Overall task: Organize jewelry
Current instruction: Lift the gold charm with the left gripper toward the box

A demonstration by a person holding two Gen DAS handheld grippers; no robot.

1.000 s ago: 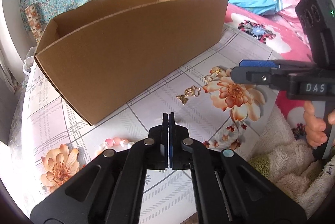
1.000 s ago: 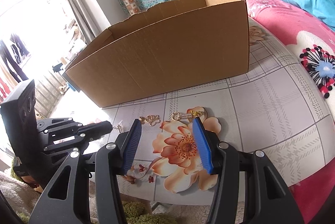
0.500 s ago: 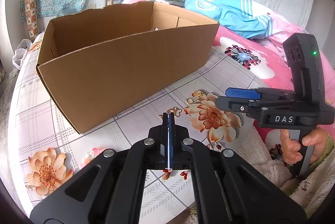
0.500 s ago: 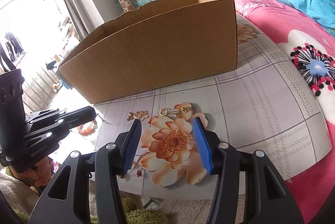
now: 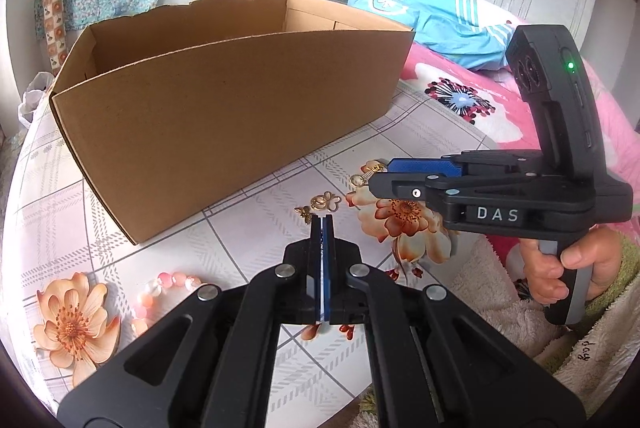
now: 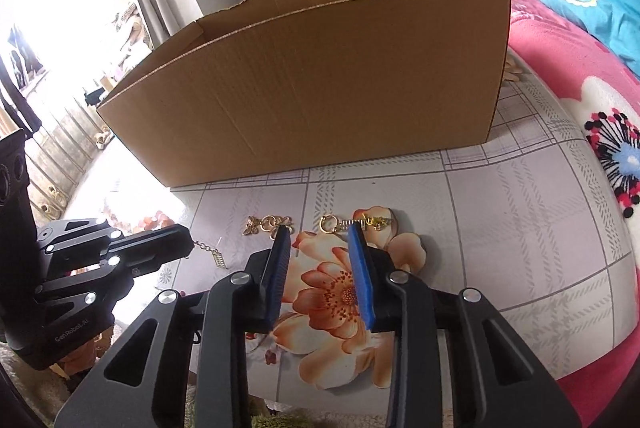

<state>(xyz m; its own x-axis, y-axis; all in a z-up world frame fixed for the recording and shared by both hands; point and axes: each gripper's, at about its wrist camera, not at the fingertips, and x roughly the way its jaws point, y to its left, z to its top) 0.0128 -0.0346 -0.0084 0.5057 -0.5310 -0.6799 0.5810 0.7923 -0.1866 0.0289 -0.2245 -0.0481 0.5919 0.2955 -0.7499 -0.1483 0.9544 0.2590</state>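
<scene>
Right hand-held gripper, jaws just narrowing around nothing yet, nears my gold spring charm (light, thin, slippery); I'd pinch its coil. Left hand-held gripper is pressed together.

box inside hidden, bracelet partly
</scene>
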